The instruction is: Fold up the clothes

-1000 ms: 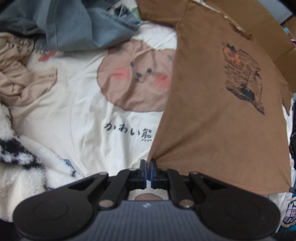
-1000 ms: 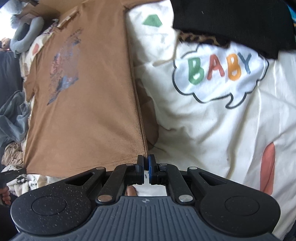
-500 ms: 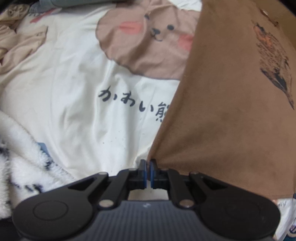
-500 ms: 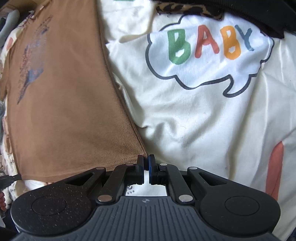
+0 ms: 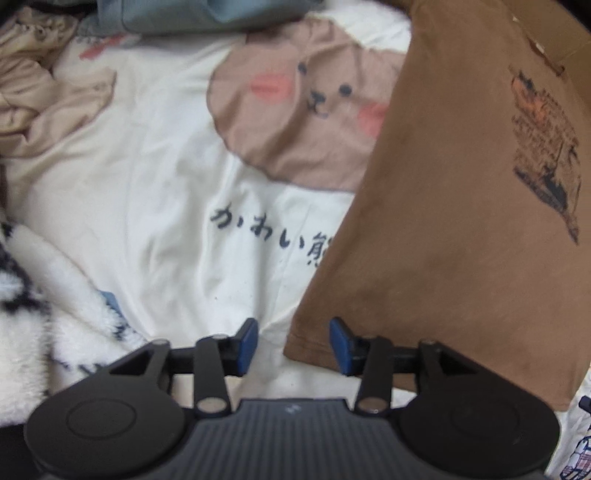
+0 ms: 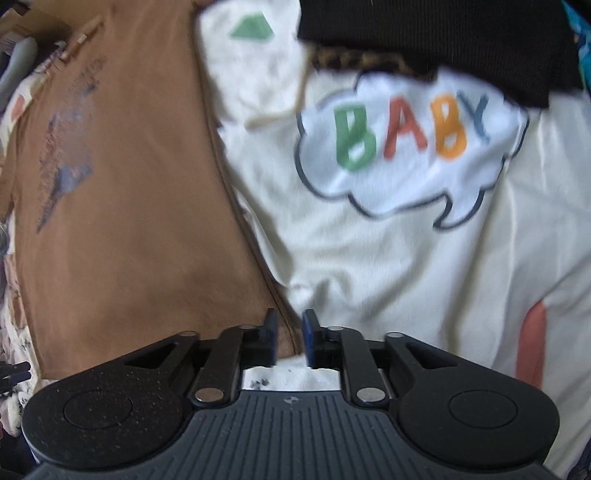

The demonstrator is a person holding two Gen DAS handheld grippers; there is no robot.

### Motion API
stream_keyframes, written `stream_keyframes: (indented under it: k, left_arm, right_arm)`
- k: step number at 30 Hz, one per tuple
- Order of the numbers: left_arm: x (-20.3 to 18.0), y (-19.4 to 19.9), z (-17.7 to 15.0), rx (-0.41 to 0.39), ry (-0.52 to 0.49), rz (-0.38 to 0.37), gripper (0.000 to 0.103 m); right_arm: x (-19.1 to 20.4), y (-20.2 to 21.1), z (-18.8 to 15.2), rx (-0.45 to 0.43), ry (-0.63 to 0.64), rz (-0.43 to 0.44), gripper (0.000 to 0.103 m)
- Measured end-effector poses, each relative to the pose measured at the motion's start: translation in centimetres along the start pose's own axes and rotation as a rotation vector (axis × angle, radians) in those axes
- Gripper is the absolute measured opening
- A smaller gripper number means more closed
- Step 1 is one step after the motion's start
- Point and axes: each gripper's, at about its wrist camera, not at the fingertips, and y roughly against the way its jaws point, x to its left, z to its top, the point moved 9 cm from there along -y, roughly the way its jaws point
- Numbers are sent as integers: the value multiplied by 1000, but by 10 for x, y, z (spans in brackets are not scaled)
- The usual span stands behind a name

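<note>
A brown T-shirt point(image 5: 461, 221) with a dark printed graphic lies flat on a cream bedsheet point(image 5: 147, 184). Its near left hem corner sits between the parted blue pads of my left gripper point(image 5: 293, 345), which is open. In the right wrist view the same brown T-shirt point(image 6: 129, 221) fills the left half, and its near right hem corner lies in the narrow gap of my right gripper point(image 6: 290, 338), whose fingers are apart and open.
A blue-grey garment point(image 5: 207, 14) and a beige one point(image 5: 48, 103) are heaped at the far left. A fluffy white and black blanket point(image 5: 48, 295) lies at the near left. A black garment point(image 6: 443, 37) covers the far right, above the sheet's BABY print point(image 6: 410, 129).
Both grippers were shut on the T-shirt's hem corners while drawing it over the sheet. Now both have opened, the left wider, and the hem lies released on the sheet.
</note>
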Motion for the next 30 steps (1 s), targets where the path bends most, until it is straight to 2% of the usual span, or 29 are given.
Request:
stream_keyframes:
  k: [1,11,13,15,17,18,23,25,30]
  left_arm:
    - [0,3,1,-2,2,0,51]
    - [-21,79,25,-103,-12,-19,56]
    - [-27,98,29,-122,-14,-26,56]
    - [-33,115,33,-142,-21,-34,58]
    - [-39,133,38,-171,-34,-34,68]
    - [-42,144,41,-189,-40,-36,70]
    - [-60,201,56,-263,-63,-51,71]
    - [-67,225,61,-292,-70,-57,72]
    - [-82,281,71,-368,-92,-67,77]
  right_arm:
    - [3,7,3,-17,6,3,32]
    - [33,80,39,-147,45,55,33]
    - [42,98,49,-172,49,69,39]
    - [50,120,60,-204,53,93,39]
    - [61,145,71,-238,75,107,41]
    - [67,158,77,-254,86,115,43]
    - [98,223,106,-330,140,150,49]
    - [109,249,117,-363,181,144,57]
    - [130,308,140,-438,266,114,64]
